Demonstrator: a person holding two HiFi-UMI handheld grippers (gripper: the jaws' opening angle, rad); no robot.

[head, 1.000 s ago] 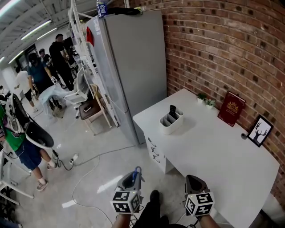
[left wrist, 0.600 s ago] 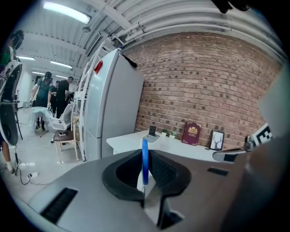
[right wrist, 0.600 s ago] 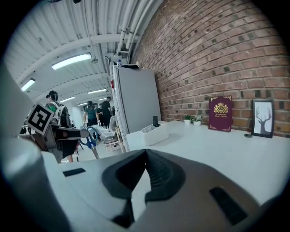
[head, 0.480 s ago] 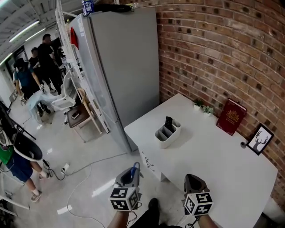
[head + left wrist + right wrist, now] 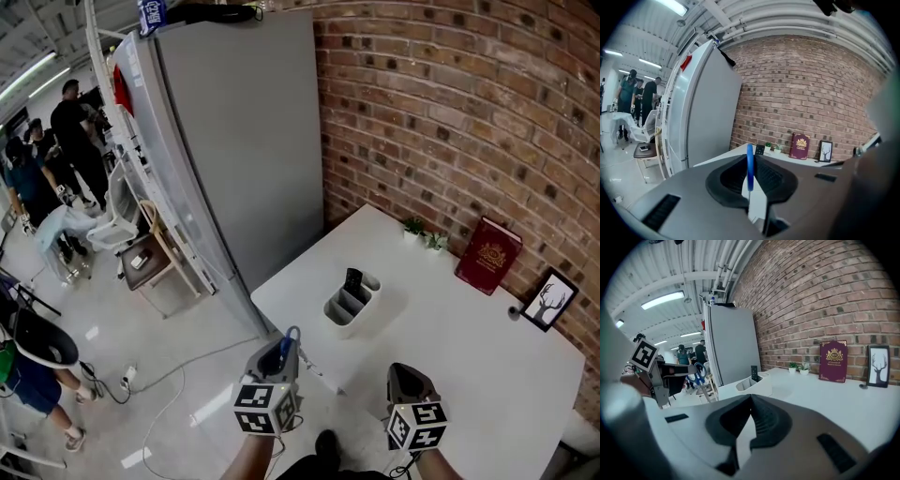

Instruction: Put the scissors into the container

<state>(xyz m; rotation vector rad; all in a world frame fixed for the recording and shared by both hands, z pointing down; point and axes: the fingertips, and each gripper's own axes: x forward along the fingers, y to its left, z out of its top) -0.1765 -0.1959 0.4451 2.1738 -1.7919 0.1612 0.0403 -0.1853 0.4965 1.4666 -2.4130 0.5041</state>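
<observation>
Where the left tongs (image 5: 282,351) clench the scissors (image 5: 749,165), one thin blue handle loop stands edge-on between the jaws; the right tongs (image 5: 405,377) are closed on nothing. Beyond, the white bench (image 5: 450,337) carries the white container (image 5: 347,307), before a brick wall (image 5: 450,122). Only the right gripper view shows the blue handles (image 5: 698,374) side-on.

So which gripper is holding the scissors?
The left gripper: its jaws clamp the blue-handled scissors; the right gripper is shut and empty.
</observation>
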